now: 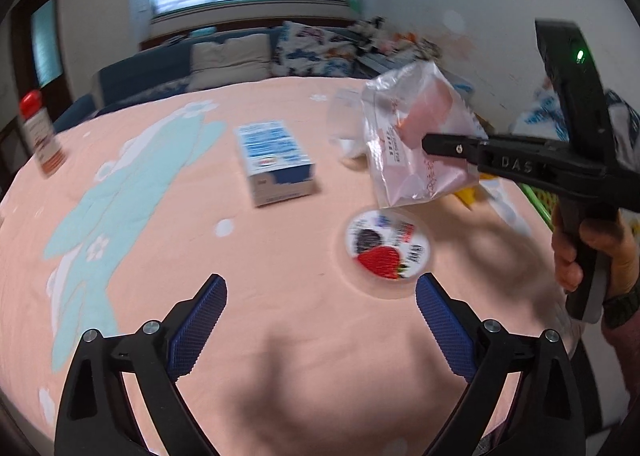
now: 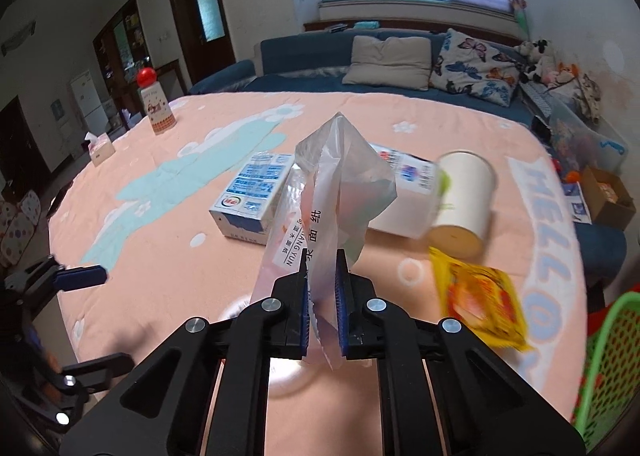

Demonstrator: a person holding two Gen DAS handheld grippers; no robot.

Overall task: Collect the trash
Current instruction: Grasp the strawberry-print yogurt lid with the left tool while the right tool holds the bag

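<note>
My right gripper (image 2: 323, 280) is shut on a clear plastic wrapper (image 2: 336, 192) and holds it above the pink table; it also shows in the left wrist view (image 1: 416, 140), with that gripper (image 1: 430, 144) coming in from the right. My left gripper (image 1: 320, 292) is open and empty, low over the table, just in front of a round strawberry lid (image 1: 387, 250). A blue-and-white carton (image 1: 276, 162) lies at mid-table (image 2: 250, 196). A white paper cup (image 2: 464, 204) lies on its side. A yellow snack packet (image 2: 480, 296) lies near it.
A green mesh basket (image 2: 608, 368) stands at the table's right edge. A red-capped bottle (image 2: 154, 104) and a tissue box (image 2: 100, 148) stand at the far left. A second white box (image 2: 408, 192) lies behind the wrapper. A blue sofa (image 2: 320, 56) is beyond the table (image 2: 160, 256).
</note>
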